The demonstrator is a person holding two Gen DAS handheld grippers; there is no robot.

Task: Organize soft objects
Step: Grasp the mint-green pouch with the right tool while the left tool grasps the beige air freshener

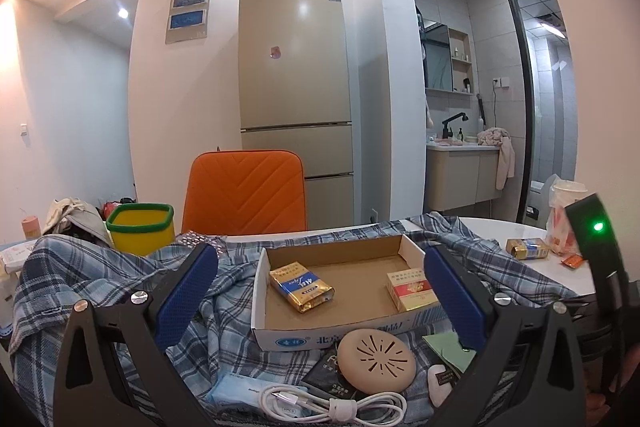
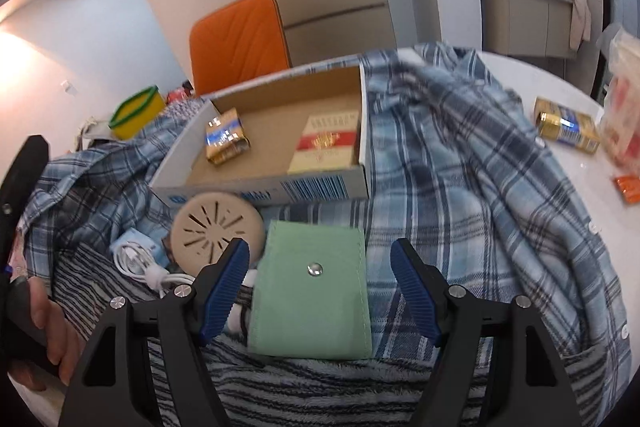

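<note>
My right gripper [image 2: 318, 285] hung with jaws wide apart around the green snap pouch [image 2: 310, 291] on the plaid shirt [image 2: 460, 187]. My left gripper [image 1: 320, 291], jaws likewise spread, faced the cardboard tray [image 1: 340, 337] and a fridge [image 1: 294, 67] marked "Skyworth".

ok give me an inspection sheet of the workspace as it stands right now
surface: white table, mostly covered by cloth.
job's things: blue plaid shirt spread out and rumpled; striped fleece towel nearest the camera; green snap pouch lying on the cloth.
clutter: cardboard tray holding a gold pack and a red-and-white pack; beige vented disc in front of it; another gold pack on bare table; yellow bin.
grippers: left gripper open, holding nothing; right gripper open, straddling the pouch.
cables: coiled white cable beside the disc.
surroundings: orange chair, fridge, bathroom sink.
</note>
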